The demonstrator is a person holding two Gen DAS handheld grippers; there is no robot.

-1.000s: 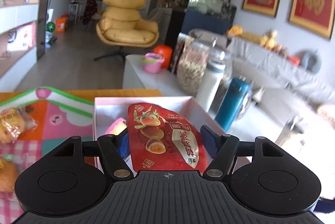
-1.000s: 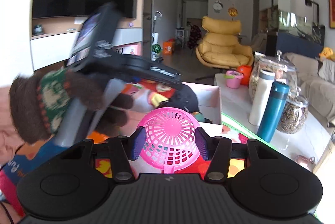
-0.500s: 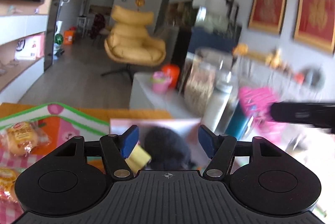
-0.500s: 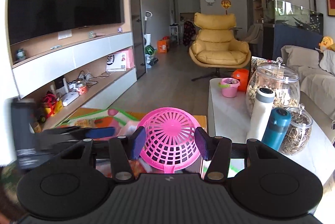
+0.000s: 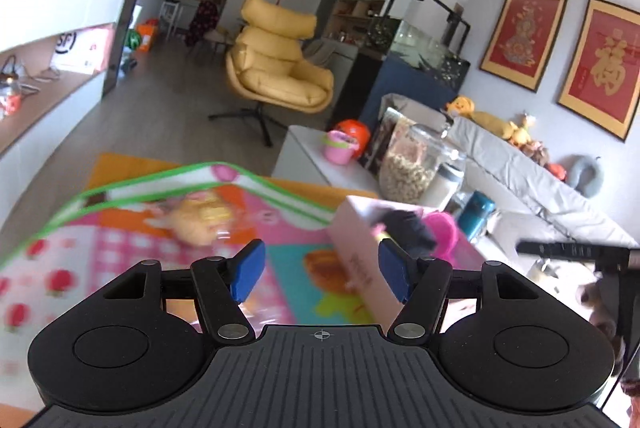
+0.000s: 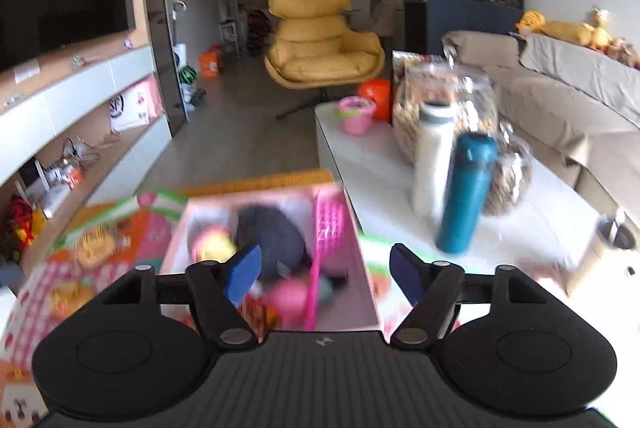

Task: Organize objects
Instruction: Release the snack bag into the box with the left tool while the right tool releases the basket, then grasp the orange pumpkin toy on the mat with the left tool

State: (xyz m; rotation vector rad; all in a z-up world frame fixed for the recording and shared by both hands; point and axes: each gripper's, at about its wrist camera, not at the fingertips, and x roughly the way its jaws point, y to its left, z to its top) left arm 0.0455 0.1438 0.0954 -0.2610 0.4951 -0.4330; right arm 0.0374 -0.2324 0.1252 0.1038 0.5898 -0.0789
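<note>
Left of the pink box [image 5: 360,260], on the colourful play mat [image 5: 132,228], lies a wrapped bun [image 5: 204,218], blurred but plainly a small pastry in a clear packet. It looks like the next loose thing to tidy. I judge it light, soft and easily squashed, with a slick crinkly wrapper, so a gentle pinch across the middle of the bun, or on the sealed end of the packet, should serve better than a hard squeeze. The left gripper [image 5: 320,274] hangs above the mat just beside the box's near wall, its blue pads spread apart with nothing between them.

Inside the box, seen from the right wrist, sit a yellowish round toy [image 6: 212,246], a dark soft bundle [image 6: 272,240] and, against the box's right wall, the pink plastic basket [image 6: 328,224] standing on edge. The basket seems light and stiff, an openwork shell that could flex or slip; its rim is the natural place to take it. The right gripper [image 6: 320,274] is above the box's near end; its jaws have just been opening and now stand apart, with the basket below them and no pad pressing on it.

Right of the box, on the white table [image 6: 380,163], stand a white bottle [image 6: 432,163], a teal flask [image 6: 468,191] and glass jars [image 6: 444,99], well clear of both claws.
</note>
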